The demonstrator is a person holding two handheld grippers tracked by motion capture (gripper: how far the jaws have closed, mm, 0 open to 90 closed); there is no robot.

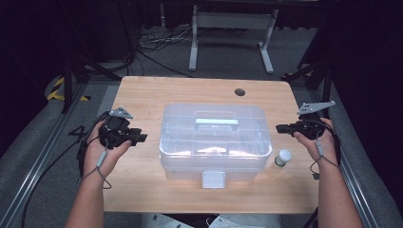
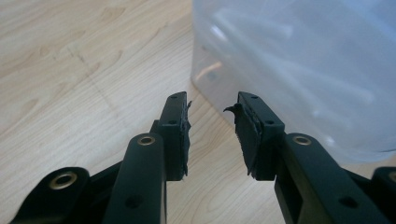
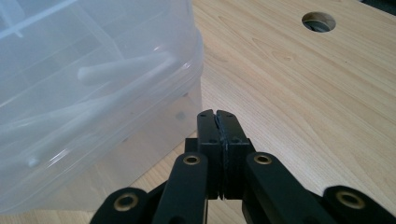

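Note:
A clear plastic storage box with a lid, a handle and a front latch stands in the middle of the wooden table. My left gripper hovers to its left, pointing at the box, open with nothing between its jaws; the box's corner rises just ahead. My right gripper is to the right of the box, jaws pressed together and shut on nothing, close beside the box wall.
A small white-capped bottle stands on the table right of the box's front corner, below my right hand. A round cable hole is at the table's far side. Metal rails run along both table sides.

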